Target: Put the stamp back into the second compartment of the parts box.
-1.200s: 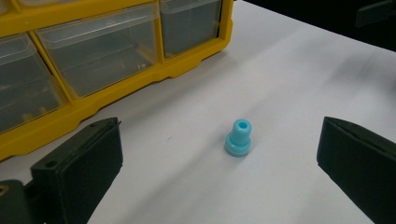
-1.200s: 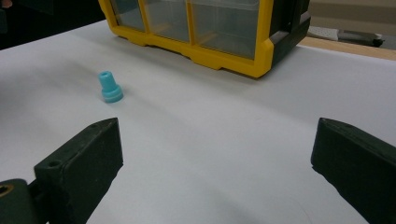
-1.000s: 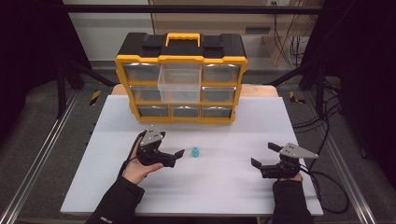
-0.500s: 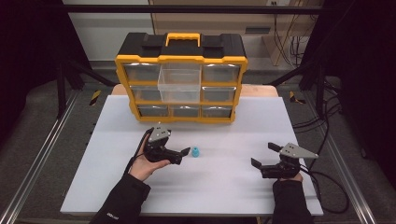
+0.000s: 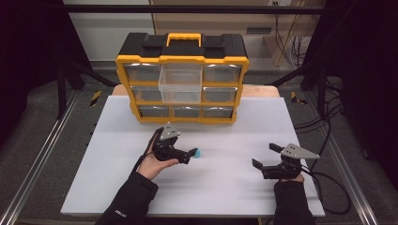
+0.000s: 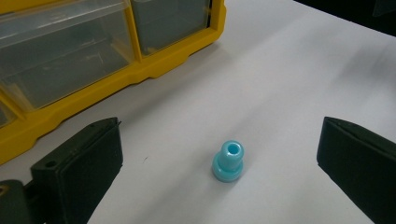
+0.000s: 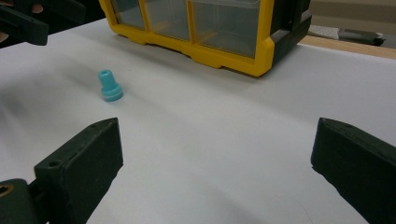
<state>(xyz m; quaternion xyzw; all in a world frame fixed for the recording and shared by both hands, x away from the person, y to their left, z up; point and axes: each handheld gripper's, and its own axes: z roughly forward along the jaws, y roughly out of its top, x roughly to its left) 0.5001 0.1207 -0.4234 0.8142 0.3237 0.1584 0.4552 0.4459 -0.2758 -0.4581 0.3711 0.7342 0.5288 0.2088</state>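
A: Listing the high view?
B: 1 yellow organizer [image 5: 182, 89], 1 clear drawer [image 5: 180, 83] pulled out; 1 blue plug [image 5: 198, 153] on the white table [image 5: 225, 187], just ahead of the left gripper [image 5: 187, 157].
A: Left gripper view?
B: 2 jaws apart, plug [image 6: 228, 161] upright between them, untouched.
A: Right gripper view?
B: Right gripper [image 7: 210, 172], 2 jaws apart, nothing held; plug [image 7: 110, 87] far off.

Probably a lab: framed test bench [image 5: 300, 122]
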